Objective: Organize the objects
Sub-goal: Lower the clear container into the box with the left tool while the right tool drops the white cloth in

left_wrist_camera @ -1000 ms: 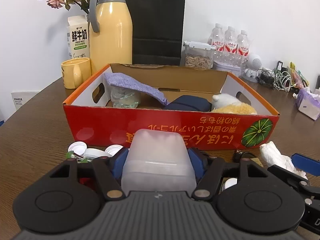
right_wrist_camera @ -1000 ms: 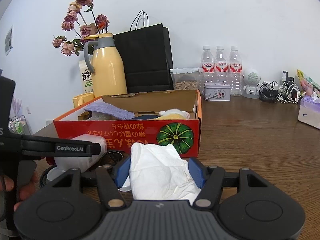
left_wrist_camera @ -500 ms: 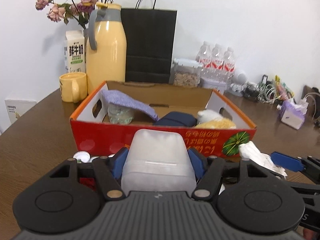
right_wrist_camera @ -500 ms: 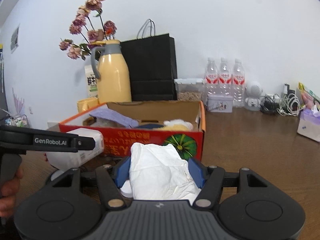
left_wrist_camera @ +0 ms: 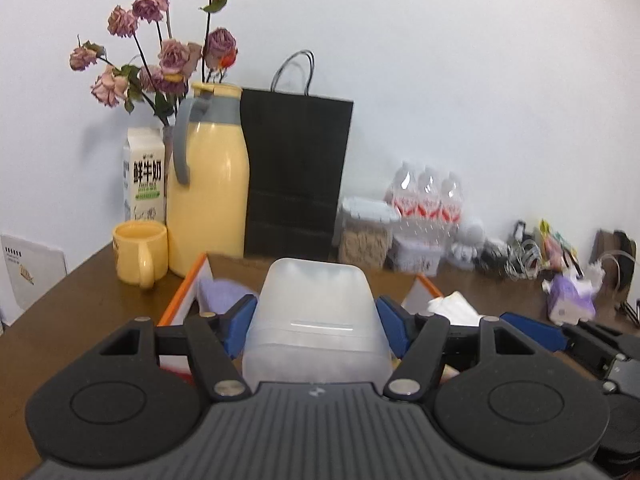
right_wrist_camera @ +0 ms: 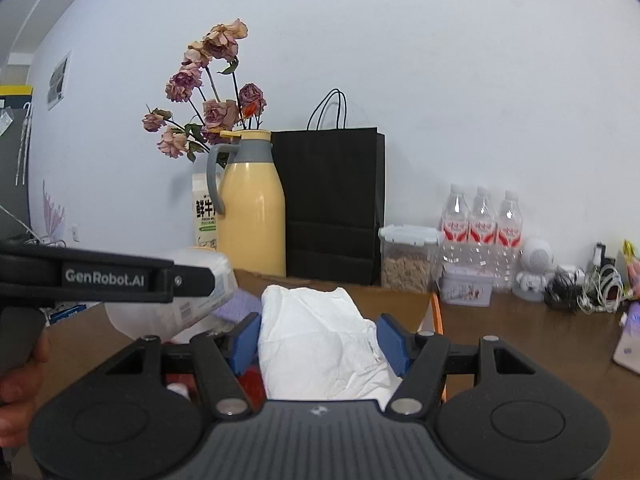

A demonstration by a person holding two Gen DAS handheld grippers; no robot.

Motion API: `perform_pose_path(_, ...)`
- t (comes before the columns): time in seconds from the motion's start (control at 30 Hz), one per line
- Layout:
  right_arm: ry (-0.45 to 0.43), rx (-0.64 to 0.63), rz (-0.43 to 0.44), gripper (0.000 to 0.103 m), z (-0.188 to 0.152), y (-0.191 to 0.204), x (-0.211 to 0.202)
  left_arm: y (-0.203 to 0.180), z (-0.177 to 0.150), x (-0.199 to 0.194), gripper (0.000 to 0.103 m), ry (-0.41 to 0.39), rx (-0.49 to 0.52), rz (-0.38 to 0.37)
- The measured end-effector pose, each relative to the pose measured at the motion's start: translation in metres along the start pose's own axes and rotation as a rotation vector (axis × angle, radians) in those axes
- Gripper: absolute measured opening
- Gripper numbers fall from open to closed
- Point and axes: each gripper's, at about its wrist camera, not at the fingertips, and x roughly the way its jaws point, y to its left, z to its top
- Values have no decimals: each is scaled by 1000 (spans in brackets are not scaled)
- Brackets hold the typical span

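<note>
My left gripper [left_wrist_camera: 316, 330] clamps a frosted translucent plastic container [left_wrist_camera: 316, 320]; my right gripper [right_wrist_camera: 318, 338] grips crumpled white tissue [right_wrist_camera: 320, 344], both above the red cardboard box [left_wrist_camera: 188, 292].

A brown wooden table [left_wrist_camera: 72, 300] is seen against a white wall [left_wrist_camera: 440, 60]. At its back, a yellow jug [left_wrist_camera: 208, 192] with a grey handle is stood upright, and a yellow mug [left_wrist_camera: 140, 252] is placed just in front of it to the left. A white milk carton [left_wrist_camera: 144, 176] is set behind the mug, beside a bunch of dried pink roses [left_wrist_camera: 160, 48]. A black paper bag [left_wrist_camera: 296, 176] is stood touching the jug's right side. Further right, a clear lidded jar [right_wrist_camera: 408, 260], three water bottles [right_wrist_camera: 480, 224], a small printed tin [right_wrist_camera: 466, 288], a white round figurine [right_wrist_camera: 534, 268] and tangled cables [right_wrist_camera: 588, 284] are lined along the wall.
</note>
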Motion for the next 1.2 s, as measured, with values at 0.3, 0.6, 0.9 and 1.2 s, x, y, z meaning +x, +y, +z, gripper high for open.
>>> perform_pose_path(0.3, 54, -11, -27, 62, 30, 1, 80, 12, 26, 63, 67, 16, -41, 33)
perform_pose_path(0.6, 128, 21, -53, 62, 22, -11, 137, 18, 17, 120, 67, 94, -76, 65)
perform_pose_path(0.9, 226, 53, -61, 63, 3, -24, 152, 19, 5, 131, 69, 152, -39, 91)
perform_pose_path(1.2, 248, 76, -67, 103, 3, -28, 150, 19, 11, 125, 103, 116, -51, 115)
